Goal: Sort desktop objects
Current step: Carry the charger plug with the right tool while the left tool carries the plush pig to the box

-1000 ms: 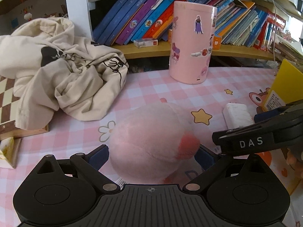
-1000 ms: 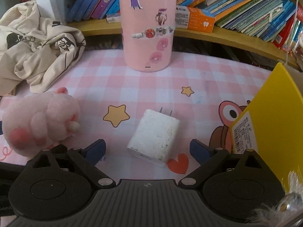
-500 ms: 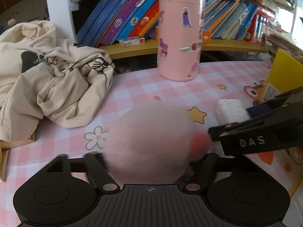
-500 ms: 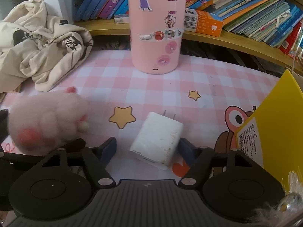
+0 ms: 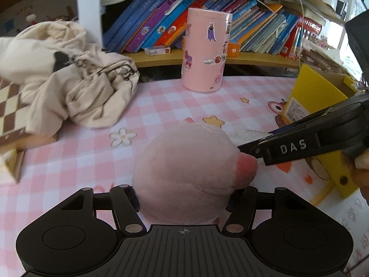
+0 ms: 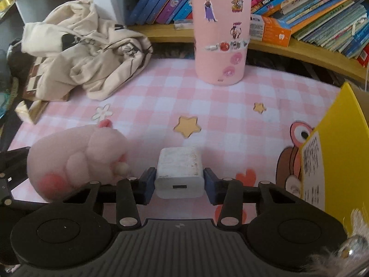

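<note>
In the left wrist view, the left gripper (image 5: 183, 197) is closed on the pink plush toy (image 5: 186, 173), a round and fluffy ball with a darker pink spot on its right side. The soft body bulges over both fingers, so the fingertips are almost hidden. The toy is in front of the pink canister (image 5: 205, 50), nearer to the camera, over the pink checked tablecloth (image 5: 166, 106); I cannot tell if it is touching the cloth or lifted. The canister is a smooth upright cylinder with stickers. To the left of it lies a crumpled beige cloth (image 5: 76, 87). To the right of it stands a stiff yellow folder (image 5: 316, 99), and the right gripper (image 5: 272, 136) comes in from this side, close to the toy.

In the right wrist view, the right gripper (image 6: 177, 182) grips the white charger (image 6: 178, 173) between its blue pads (image 6: 147, 181). The charger is a hard small block with rounded edges, a port on the near face and a somewhat dirty surface. It is in front of the canister (image 6: 221, 32), and the plush toy (image 6: 76, 161) is at the left of the charger.

My judgement: the sorting is at an early stage. Two objects are gripped, but none is yet put in a place, and the cloth and the books (image 6: 318, 7) behind the canister remain unsorted.
</note>
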`<action>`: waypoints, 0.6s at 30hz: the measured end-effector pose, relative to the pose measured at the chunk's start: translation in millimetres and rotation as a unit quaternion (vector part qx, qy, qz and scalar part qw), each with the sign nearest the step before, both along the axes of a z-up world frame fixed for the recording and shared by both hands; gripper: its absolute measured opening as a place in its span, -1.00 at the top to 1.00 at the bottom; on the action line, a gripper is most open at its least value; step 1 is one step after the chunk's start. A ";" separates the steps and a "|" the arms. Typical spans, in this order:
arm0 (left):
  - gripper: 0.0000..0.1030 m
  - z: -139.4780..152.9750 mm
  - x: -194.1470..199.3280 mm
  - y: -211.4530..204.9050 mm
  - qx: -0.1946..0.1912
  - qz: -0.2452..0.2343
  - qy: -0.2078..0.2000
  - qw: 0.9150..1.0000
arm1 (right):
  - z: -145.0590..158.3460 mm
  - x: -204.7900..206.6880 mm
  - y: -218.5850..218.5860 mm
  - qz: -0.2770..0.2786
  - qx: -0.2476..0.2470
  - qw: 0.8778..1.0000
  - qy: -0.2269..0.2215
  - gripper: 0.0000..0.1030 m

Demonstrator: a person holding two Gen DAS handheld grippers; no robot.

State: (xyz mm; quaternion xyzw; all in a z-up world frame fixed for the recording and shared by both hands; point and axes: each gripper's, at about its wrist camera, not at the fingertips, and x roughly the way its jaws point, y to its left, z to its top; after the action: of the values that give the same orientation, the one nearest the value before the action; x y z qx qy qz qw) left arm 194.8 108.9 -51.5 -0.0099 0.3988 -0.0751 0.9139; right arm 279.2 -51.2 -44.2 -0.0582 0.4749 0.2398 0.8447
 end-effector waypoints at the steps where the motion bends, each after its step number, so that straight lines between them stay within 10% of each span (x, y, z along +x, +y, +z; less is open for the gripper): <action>1: -0.18 1.2 -6.3 1.6 -0.002 0.004 0.001 1.000 | 0.1 -4.0 -1.3 0.001 -0.001 1.000 0.002 0.20; 18: -0.18 14.6 -100.8 18.3 -0.046 0.057 0.011 0.997 | -2.1 -108.7 -34.7 0.055 -0.047 0.997 0.015 0.20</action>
State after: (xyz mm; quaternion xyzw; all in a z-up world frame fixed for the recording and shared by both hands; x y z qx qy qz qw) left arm 94.0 127.1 -36.9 -0.0752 0.4041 -0.0410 0.9107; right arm 170.5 -85.9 -46.2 -0.1203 0.4940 0.2645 0.8194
